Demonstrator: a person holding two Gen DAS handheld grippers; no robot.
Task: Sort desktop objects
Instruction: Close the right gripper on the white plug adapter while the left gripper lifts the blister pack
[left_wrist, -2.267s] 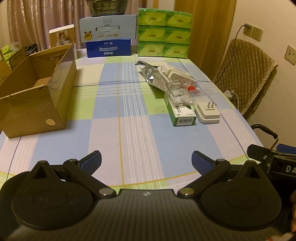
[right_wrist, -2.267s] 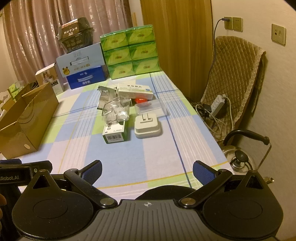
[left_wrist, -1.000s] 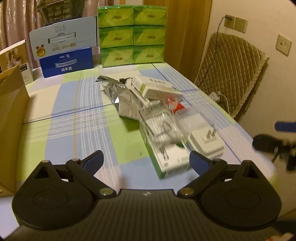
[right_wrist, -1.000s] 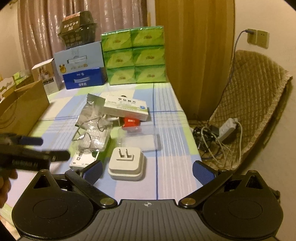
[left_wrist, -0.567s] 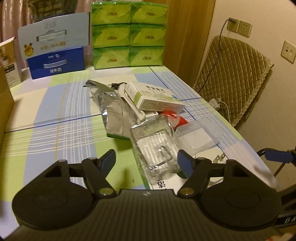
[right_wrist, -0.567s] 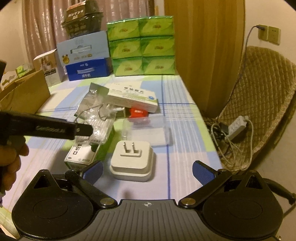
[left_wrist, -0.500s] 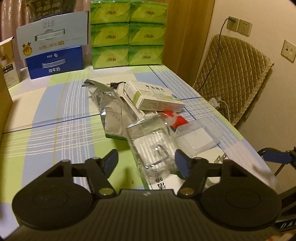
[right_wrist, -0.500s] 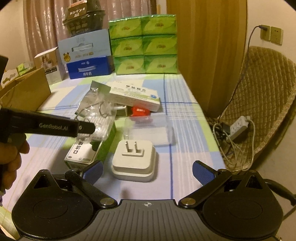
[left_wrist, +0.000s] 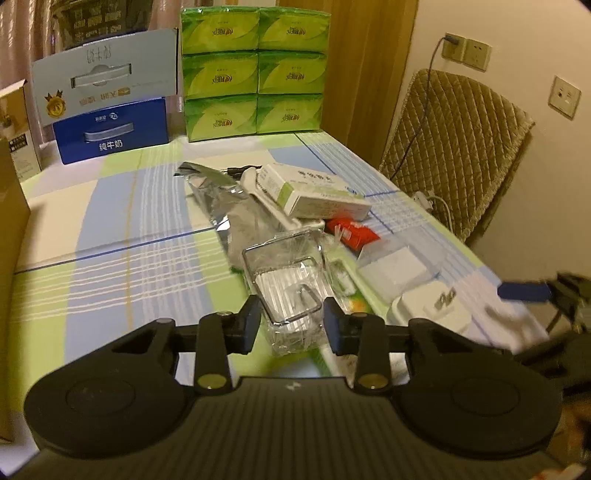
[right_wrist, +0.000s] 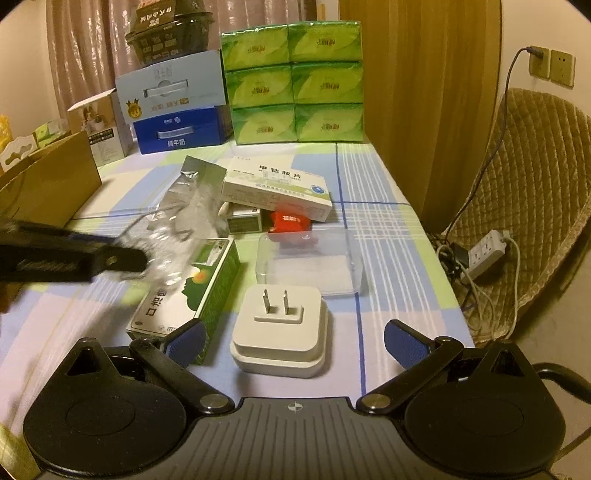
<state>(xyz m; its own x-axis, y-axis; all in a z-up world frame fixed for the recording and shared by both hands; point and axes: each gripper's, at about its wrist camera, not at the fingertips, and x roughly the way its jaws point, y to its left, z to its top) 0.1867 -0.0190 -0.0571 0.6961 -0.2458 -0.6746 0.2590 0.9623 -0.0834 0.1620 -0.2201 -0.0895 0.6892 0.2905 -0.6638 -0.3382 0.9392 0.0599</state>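
A clear plastic packet (left_wrist: 288, 284) of white sticks lies on a green box (right_wrist: 192, 291) in the pile on the checked tablecloth. My left gripper (left_wrist: 291, 323) has it between its fingers; the jaws are closing and both pads touch its sides. In the right wrist view the left gripper (right_wrist: 74, 258) is a dark blur at the packet (right_wrist: 173, 236). My right gripper (right_wrist: 295, 339) stands open low over the table, with a white plug adapter (right_wrist: 280, 325) just ahead of its fingers. Its blue fingertip (left_wrist: 524, 291) shows at the right of the left wrist view.
A white medicine box (right_wrist: 277, 188), red sachet (right_wrist: 290, 221), clear lidded case (right_wrist: 310, 266) and foil bag (right_wrist: 199, 177) lie in the pile. An open cardboard box (right_wrist: 48, 184) stands left. Tissue packs (right_wrist: 295, 85) and milk cartons (right_wrist: 181, 129) line the back. A padded chair (right_wrist: 535, 184) stands right.
My left gripper has come forward over the pile and its jaws have narrowed from wide apart to the packet's sides. The right gripper has sunk closer to the adapter, still open.
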